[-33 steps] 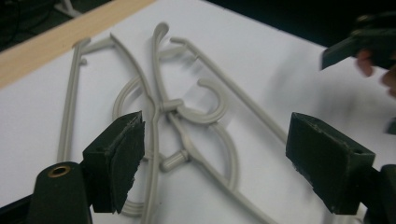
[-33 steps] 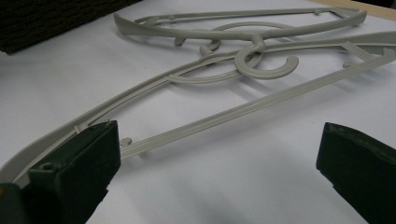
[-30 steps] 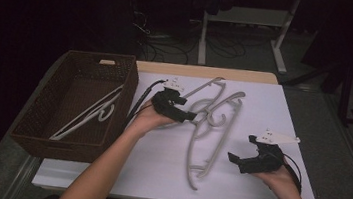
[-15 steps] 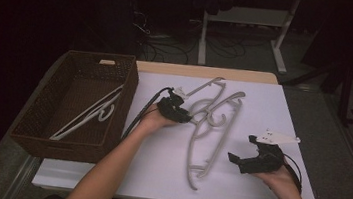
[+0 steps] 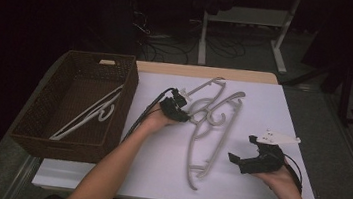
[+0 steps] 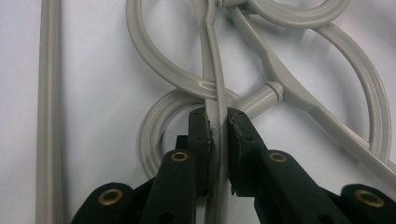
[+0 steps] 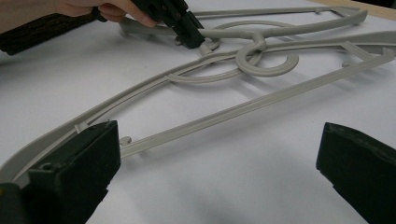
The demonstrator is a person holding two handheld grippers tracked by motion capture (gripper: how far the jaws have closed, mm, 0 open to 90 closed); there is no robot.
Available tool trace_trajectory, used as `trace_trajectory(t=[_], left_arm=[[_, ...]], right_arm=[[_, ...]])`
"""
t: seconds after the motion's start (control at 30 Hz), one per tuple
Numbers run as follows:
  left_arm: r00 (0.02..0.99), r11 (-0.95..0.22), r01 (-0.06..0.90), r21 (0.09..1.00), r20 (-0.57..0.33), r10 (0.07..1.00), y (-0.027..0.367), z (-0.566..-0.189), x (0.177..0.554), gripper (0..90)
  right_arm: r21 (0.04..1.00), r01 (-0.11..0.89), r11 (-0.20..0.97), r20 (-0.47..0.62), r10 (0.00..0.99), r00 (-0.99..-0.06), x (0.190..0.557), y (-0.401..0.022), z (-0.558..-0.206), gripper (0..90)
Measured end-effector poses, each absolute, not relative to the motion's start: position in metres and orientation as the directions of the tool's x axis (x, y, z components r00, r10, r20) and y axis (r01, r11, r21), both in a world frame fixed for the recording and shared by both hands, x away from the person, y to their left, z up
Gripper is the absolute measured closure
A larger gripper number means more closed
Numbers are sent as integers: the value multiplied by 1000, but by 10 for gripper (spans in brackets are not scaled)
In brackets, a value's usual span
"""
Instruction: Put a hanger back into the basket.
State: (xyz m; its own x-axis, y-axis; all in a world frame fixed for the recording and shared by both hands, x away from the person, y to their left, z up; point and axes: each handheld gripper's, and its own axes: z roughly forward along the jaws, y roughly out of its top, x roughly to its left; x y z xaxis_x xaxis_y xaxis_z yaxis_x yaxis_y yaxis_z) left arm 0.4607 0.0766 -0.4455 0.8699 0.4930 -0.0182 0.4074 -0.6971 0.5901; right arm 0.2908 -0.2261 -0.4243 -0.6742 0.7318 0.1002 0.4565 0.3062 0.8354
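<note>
My left gripper (image 6: 218, 128), just closing, pinches a grey hanger (image 6: 212, 88) at frame centre; my right gripper (image 7: 217, 154) rests wide open.

A dark woven basket (image 5: 74, 140) sits at the left of the frame on the white-topped bench (image 5: 250, 188), and a white hanger (image 5: 89, 115) lies slanted inside it. Beyond the bench, in the dim upper part of the frame, stand the white legs of another table (image 5: 204, 37) with cables (image 5: 163, 42) on the floor.
</note>
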Motion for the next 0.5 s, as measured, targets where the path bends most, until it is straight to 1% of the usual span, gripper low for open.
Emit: trace_trajectory(t=[0.17, 0.23, 0.5], left_arm=[[868, -691, 411, 594, -26, 495, 77, -442, 459, 819], [865, -670, 420, 612, -47, 500, 78, -437, 458, 820], [863, -645, 400, 651, -31, 504, 83, -394, 445, 823]], right_arm=[[836, 457, 304, 102, 733, -673, 291, -227, -424, 0], [836, 457, 303, 102, 733, -672, 291, -228, -425, 0], [839, 454, 300, 100, 735, -670, 291, -229, -424, 0]])
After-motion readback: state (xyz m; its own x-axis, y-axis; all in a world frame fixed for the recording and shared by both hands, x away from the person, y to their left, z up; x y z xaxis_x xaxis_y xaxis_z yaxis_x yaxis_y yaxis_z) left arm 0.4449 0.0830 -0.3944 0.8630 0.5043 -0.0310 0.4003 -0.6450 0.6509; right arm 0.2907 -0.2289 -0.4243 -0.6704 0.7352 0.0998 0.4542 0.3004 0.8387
